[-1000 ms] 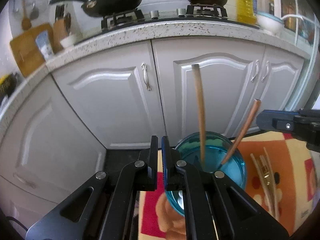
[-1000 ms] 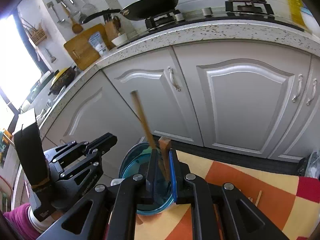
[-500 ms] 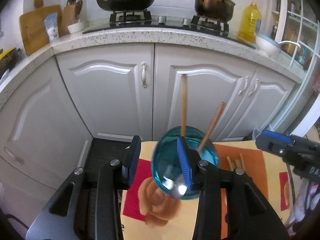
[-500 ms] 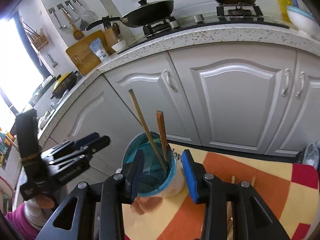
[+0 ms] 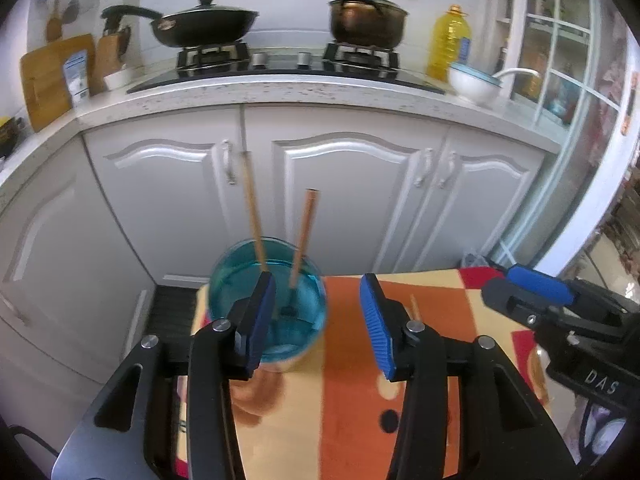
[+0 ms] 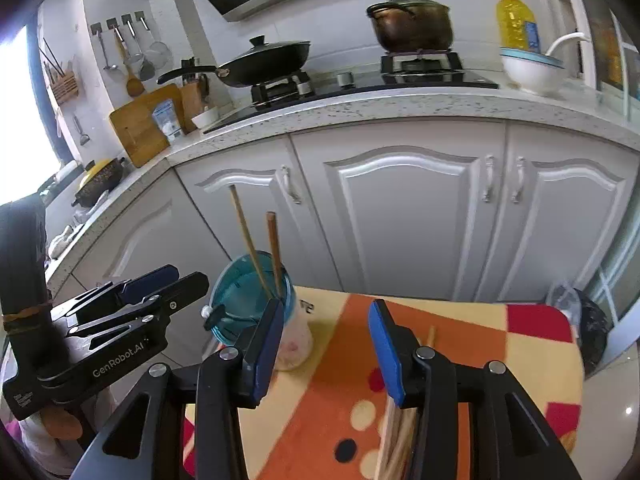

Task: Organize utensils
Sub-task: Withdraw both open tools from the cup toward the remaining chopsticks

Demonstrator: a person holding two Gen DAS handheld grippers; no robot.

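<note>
A blue-rimmed clear cup [image 5: 276, 312] stands at the far left corner of the orange patterned table [image 5: 348, 408]. Two wooden chopsticks [image 5: 252, 204] stand in it, leaning apart. It also shows in the right wrist view [image 6: 256, 300]. My left gripper [image 5: 318, 328] is open and empty, just right of and behind the cup. My right gripper [image 6: 326, 344] is open and empty, right of the cup. Several more chopsticks [image 6: 396, 436] lie on the table under my right gripper; one tip [image 5: 414, 308] shows in the left wrist view.
White kitchen cabinets [image 5: 352, 184] stand beyond the table. The counter holds a black pan [image 5: 204, 26], a pot [image 5: 366, 20], an oil bottle [image 5: 448, 42] and a white bowl [image 5: 476, 82]. My right gripper's body [image 5: 560, 312] is at the right edge. A black bag [image 6: 592, 328] sits past the table's right end.
Both grippers have opened and pulled back and up from the cup. The right gripper let go of the second chopstick, which now stands in the cup.
</note>
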